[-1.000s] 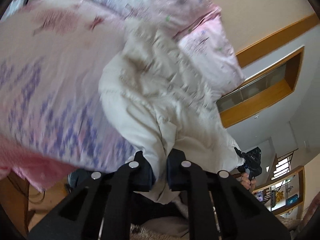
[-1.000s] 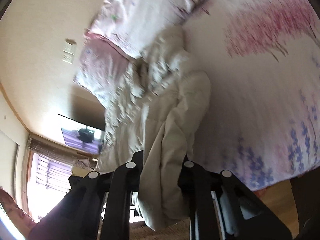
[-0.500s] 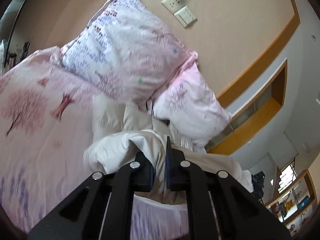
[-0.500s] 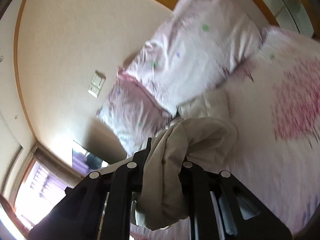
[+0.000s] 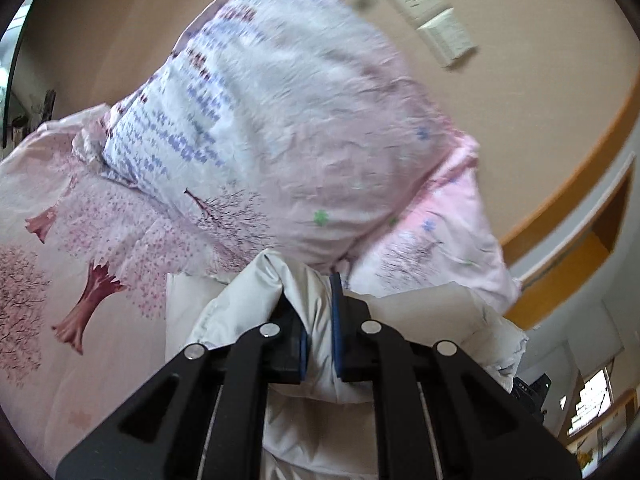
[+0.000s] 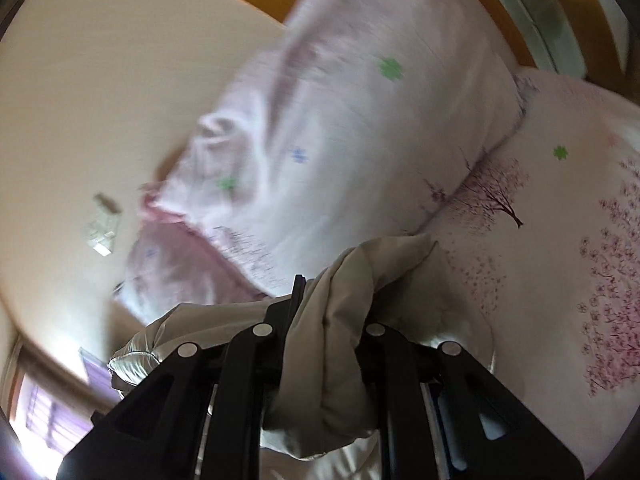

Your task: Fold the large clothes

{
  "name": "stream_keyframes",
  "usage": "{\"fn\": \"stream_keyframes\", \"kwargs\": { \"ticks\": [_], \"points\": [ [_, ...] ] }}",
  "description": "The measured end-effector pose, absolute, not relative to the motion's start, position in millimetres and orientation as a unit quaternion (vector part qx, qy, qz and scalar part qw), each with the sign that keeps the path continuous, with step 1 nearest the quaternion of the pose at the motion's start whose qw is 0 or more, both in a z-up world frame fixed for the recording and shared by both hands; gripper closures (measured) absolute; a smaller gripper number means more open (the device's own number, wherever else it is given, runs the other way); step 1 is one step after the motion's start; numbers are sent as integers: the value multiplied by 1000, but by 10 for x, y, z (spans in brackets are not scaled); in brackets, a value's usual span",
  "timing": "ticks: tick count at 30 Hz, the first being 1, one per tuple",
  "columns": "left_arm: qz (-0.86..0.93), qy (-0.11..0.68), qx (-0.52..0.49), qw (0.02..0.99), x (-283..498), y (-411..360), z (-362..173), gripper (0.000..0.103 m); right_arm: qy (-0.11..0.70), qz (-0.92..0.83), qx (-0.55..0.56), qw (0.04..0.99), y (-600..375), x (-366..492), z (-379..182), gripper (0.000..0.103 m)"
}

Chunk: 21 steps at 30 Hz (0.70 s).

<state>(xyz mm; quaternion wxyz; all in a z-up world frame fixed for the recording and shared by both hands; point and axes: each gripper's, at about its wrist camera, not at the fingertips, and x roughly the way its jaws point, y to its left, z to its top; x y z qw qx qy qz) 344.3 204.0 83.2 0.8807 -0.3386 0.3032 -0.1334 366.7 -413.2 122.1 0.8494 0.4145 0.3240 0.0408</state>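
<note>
I have a thick bunch of the cream padded garment [image 5: 316, 320] pinched in my left gripper [image 5: 318, 320], its jaws closed down to a narrow gap filled with cloth. My right gripper [image 6: 330, 320] clamps another, bulkier wad of the same garment [image 6: 340, 320], so its jaws stand wider apart, also packed with fabric. The garment hangs from both grips above the bed sheet [image 5: 52, 248], close in front of the big floral pillow [image 5: 280, 120], with more of it lying on the sheet below.

I judge the fold as only partly made: I hold an edge raised toward the pillow, but nothing lies flat and squared yet, and the bunched cloth must be laid down and smoothed.

Room is tight toward the pillow and the second pink pillow [image 5: 448, 240] beside it, with the wall [image 5: 520, 128] behind. The sheet away from the pillow, with its tree print, offers open space for laying the garment.
</note>
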Motion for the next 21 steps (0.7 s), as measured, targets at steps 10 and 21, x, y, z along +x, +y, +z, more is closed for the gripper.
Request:
{"fn": "stream_keyframes", "kwargs": {
  "ticks": [10,21],
  "points": [
    [-80,361,-381,847,4005,2065,279,83,364,-16,467,806,-4119,4217,820,33],
    [-88,304,-407,857,4026,2130,521,15,265,-54,392,879,-4213,3886,1313,21]
  ]
}}
